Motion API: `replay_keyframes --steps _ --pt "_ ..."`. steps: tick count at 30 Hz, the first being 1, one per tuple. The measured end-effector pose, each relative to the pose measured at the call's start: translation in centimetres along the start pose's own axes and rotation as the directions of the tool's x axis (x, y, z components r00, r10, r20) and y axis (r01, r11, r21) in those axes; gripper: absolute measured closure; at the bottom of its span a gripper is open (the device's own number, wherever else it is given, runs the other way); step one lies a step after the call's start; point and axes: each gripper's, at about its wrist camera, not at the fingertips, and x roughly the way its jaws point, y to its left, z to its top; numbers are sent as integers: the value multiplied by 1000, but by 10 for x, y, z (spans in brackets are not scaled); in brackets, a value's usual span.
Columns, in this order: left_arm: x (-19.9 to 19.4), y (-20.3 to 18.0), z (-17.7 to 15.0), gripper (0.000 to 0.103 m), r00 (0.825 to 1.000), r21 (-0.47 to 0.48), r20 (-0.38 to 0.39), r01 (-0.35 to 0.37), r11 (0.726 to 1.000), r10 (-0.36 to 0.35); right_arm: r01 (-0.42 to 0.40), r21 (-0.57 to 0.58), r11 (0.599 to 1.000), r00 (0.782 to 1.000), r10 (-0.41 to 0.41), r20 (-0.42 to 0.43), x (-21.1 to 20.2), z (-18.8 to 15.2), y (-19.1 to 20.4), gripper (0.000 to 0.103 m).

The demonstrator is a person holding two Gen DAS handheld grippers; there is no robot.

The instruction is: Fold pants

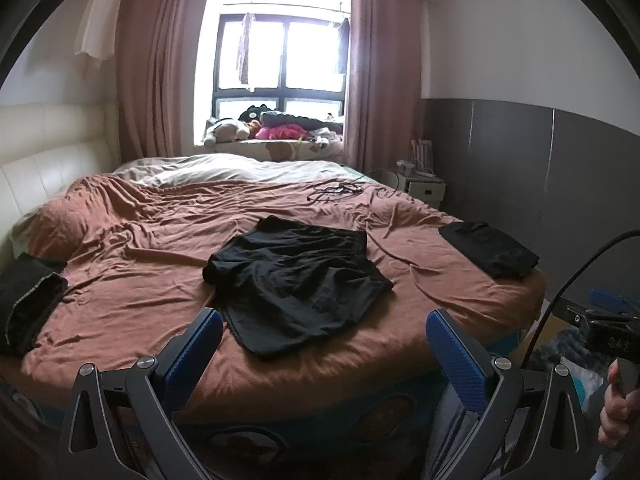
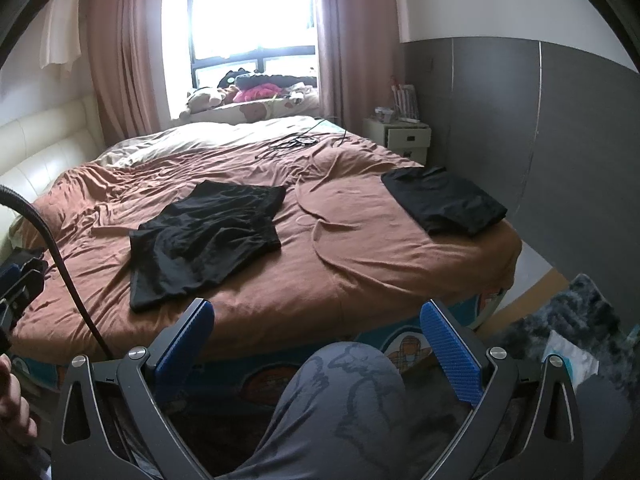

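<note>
My left gripper (image 1: 324,344) hangs with its jaws spread wide, blue pads (image 1: 208,344) facing each other and holding nothing. My right gripper (image 2: 316,340) is spread just as wide and just as bare. My right hand (image 1: 618,408) wraps its handle at the left view's right edge, and my knee (image 2: 344,392) sits between the right jaws.

The pants (image 1: 296,280) lay spread on the bed (image 1: 160,240), near its middle and toward the near edge. A folded garment (image 1: 488,248) lay to their right at the bed's right edge, well apart. Another garment (image 1: 28,300) lay at the left edge. Cables (image 1: 336,190) lay on the bed farther back. A nightstand (image 1: 424,188) stood at the far right, beside the bed.
</note>
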Motion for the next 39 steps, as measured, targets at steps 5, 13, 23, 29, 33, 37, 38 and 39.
replay_keyframes --steps 5,13,23,29,33,37,38,39 --pt "-2 2 0 0 1000 -18 0 26 1000 -26 3 -6 1000 1000 -3 5 0 1 -1 0" --pt "-2 0 1 0 1000 -12 5 22 1000 -22 -9 -1 1000 1000 9 8 -6 1 -5 0" --pt "-1 -5 3 0 1000 3 7 29 1000 -29 -15 -17 1000 1000 15 14 -7 2 -5 0" --pt "-2 -7 6 0 1000 13 8 25 1000 -26 -28 -5 1000 999 28 18 -8 2 -9 0" --pt "-3 -7 5 0 1000 11 8 29 999 -30 -31 6 1000 999 31 10 -7 3 -10 0" --pt "-4 -6 6 0 1000 9 2 31 999 -31 -32 8 999 999 32 2 -7 4 -10 0" --pt "-5 -6 7 0 1000 12 4 29 1000 -29 -30 7 1000 1000 30 1 -7 6 -9 0" --pt "-7 -6 7 0 1000 15 6 29 999 -29 -29 7 1000 1000 29 1 -8 7 -9 0"
